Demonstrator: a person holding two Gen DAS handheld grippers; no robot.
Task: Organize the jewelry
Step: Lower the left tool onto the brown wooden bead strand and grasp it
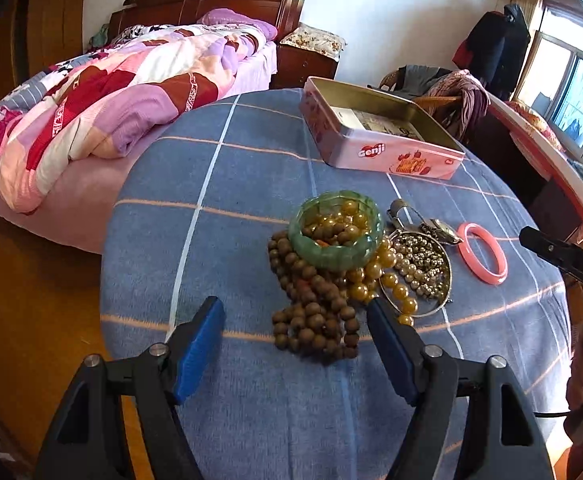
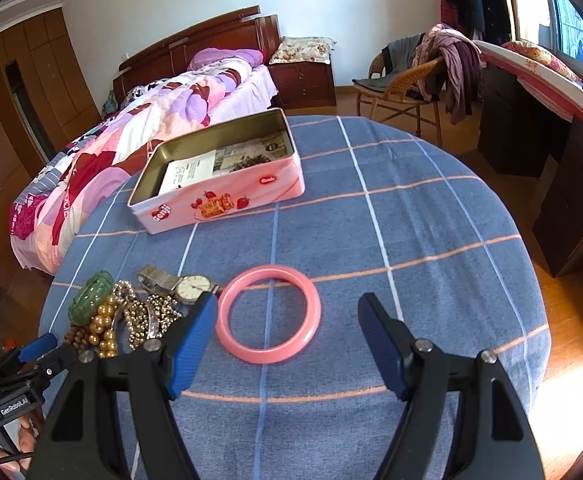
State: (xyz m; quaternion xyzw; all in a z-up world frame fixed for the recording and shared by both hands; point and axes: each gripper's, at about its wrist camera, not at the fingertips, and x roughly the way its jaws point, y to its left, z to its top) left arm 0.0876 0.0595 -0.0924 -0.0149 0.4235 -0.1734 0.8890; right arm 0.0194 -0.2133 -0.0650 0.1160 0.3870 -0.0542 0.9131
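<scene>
Blue-padded fingers of the left gripper stood apart over brown wooden beads; the right gripper gaped, empty, around a pink plastic bangle. Only the right view showed the silver watch's face.

A round table under a blue checked tablecloth fills the near ground. Beyond it on the left stands a bed with a dark wooden headboard, a rumpled patchwork quilt in pink, red and lilac, and a purple pillow at the far end. Just right of the bed sits a wooden nightstand topped with a floral cushion. Farther right, a wicker chair is draped with clothes. A dark desk runs along the right wall beneath a window. Wooden wardrobes line the far left wall.
</scene>
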